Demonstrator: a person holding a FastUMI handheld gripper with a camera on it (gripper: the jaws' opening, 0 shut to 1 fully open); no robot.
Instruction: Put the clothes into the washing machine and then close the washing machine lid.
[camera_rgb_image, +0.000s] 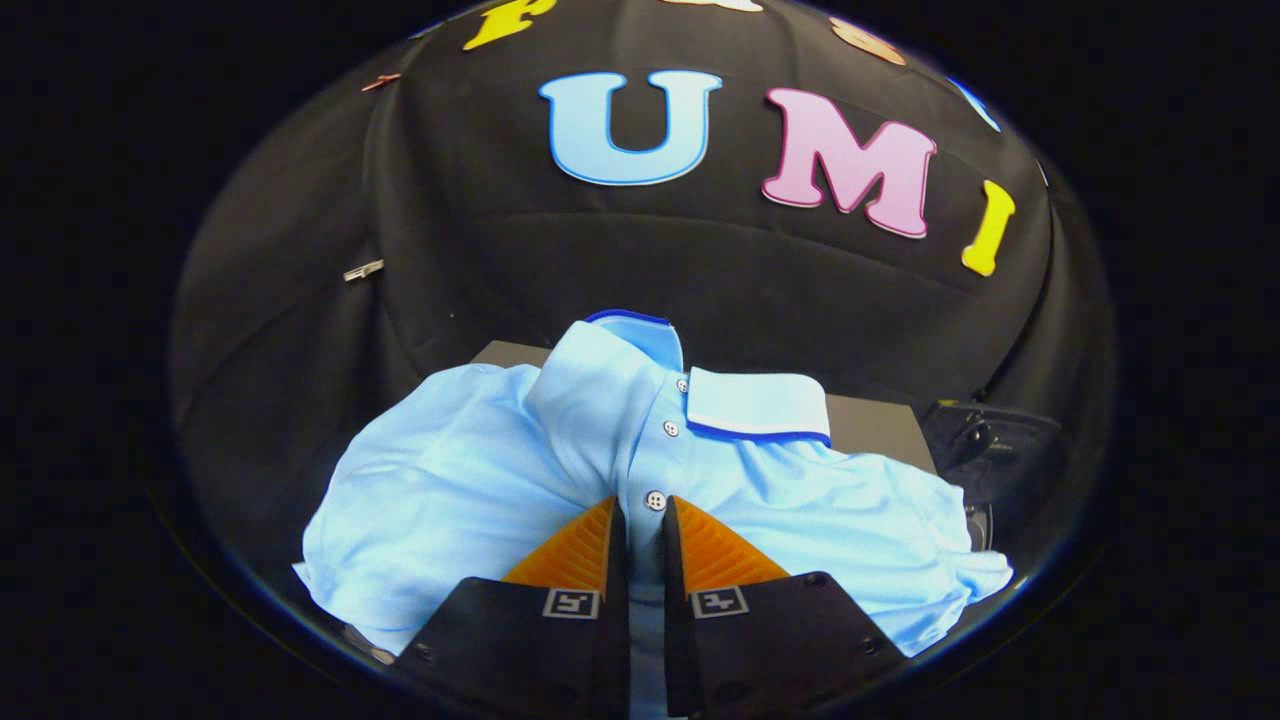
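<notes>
your gripper (646, 515) has its orange fingers (575, 550) drawn nearly together, a narrow fold of the shirt (470, 480) pinched between them right at the button placket, so both pads press on the cloth; the lowest button (655, 500) sits just ahead of the tips; beyond it the light blue shirt spreads wide to both sides, bunched up toward the collar (757, 405) with its dark blue edge; the shirt lies on a grey worktop (880, 425); a dark object (990, 450) sits beside it at your right; you cannot tell what it is.
</notes>
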